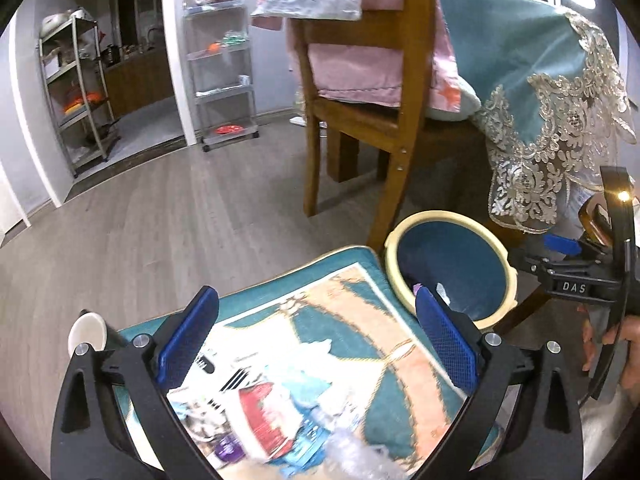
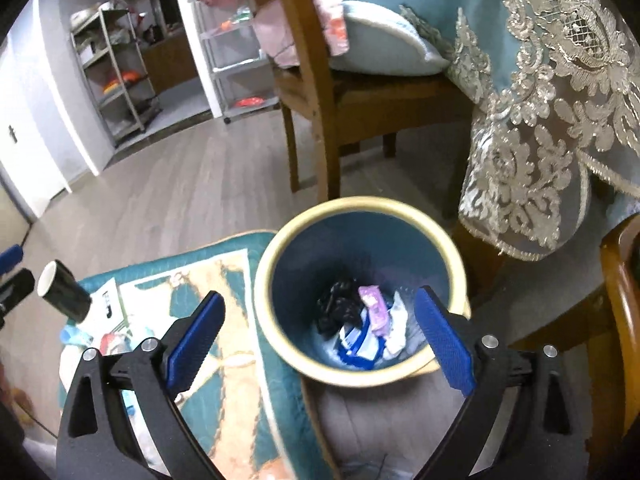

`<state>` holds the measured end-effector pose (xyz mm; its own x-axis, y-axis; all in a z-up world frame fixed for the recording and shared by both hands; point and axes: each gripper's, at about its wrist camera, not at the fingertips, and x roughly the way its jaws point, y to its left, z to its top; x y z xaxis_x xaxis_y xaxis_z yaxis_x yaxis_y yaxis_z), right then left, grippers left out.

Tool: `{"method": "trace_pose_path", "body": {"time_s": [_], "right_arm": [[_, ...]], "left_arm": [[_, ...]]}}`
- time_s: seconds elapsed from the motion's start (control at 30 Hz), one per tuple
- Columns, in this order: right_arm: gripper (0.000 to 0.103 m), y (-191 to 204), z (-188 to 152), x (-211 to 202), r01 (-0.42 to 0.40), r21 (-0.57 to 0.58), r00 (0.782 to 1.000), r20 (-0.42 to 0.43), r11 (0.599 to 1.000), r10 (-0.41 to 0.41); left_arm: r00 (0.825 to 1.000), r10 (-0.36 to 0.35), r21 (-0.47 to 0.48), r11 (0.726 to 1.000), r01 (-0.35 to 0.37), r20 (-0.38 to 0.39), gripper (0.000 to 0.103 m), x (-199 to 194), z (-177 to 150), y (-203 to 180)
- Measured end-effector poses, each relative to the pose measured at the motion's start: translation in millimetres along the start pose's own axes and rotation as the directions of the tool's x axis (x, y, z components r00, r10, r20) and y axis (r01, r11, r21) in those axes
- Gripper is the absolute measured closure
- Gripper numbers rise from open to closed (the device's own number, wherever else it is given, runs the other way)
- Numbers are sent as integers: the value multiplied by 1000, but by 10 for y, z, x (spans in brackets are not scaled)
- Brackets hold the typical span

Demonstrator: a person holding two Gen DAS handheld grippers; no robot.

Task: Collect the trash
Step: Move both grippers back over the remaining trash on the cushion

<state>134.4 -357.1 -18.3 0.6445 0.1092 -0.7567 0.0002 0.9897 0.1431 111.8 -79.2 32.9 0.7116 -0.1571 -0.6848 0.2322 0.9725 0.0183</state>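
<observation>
Both jaws are seen spread wide with nothing between the pads; the right pair is opening a touch further at this moment.

The right gripper (image 2: 320, 336) is held above the waste bin (image 2: 276, 240), which stands on the floor against the mat's corner and already holds crumpled wrappers (image 2: 374, 312).

The left gripper (image 1: 316, 344) is pointed down at the patterned mat (image 1: 360, 280). Loose trash (image 1: 264, 412) lies on the mat directly below and slightly toward the camera from the left jaws, blurred; it appears to be printed packets and a clear plastic piece, with no long axis made out.

A dark paper cup (image 2: 64, 296) lies tipped at the mat's far left edge, just left of the left gripper.

Judgement: the left hand is the nearer to the remaining trash; the bin lies to its right.
</observation>
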Motion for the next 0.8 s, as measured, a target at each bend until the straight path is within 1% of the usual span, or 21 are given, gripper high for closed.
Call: {"method": "trace_pose_path", "body": {"time_s": [0.13, 0.27, 0.33, 0.43, 0.47, 0.57, 0.6, 0.63, 0.73, 0.8], "right_arm": [[8, 187, -125, -58, -16, -13, 1000, 2, 1000, 16], [8, 450, -305, -99, -66, -37, 998, -5, 997, 66], [8, 586, -390, -102, -94, -56, 996, -14, 994, 93], [8, 854, -559, -115, -125, -125, 992, -27, 984, 123], [8, 963, -623, -113, -137, -157, 990, -37, 978, 132], [8, 1208, -762, -86, -171, -212, 985, -70, 962, 160], [8, 1272, -802, -69, -181, -224, 983, -83, 958, 166], [8, 1350, -850, -49, -192, -240, 980, -100, 952, 172], [8, 1592, -991, 17, -211, -292, 973, -150, 933, 174], [8, 1745, -1071, 70, -227, -315, 968, -179, 921, 178]], "left_arm": [[1000, 18, -13, 1000, -18, 1, 6, -141, -111, 160], [999, 47, -51, 998, -47, 0, 6, -265, -268, 389], [997, 72, -75, 995, -72, -10, 6, -299, -373, 520], [993, 115, -101, 988, -117, -25, 6, -327, -524, 698], [992, 122, -111, 986, -125, -27, 6, -339, -561, 743], [991, 129, -166, 977, -133, -34, 6, -356, -715, 930], [990, 138, -171, 975, -142, -37, 6, -353, -758, 976], [986, 156, -179, 970, -162, -52, 6, -333, -834, 1061], [981, 170, -216, 958, -186, -92, 6, -280, -982, 1288], [973, 199, -241, 945, -222, -118, 6, -237, -1091, 1479]]}}
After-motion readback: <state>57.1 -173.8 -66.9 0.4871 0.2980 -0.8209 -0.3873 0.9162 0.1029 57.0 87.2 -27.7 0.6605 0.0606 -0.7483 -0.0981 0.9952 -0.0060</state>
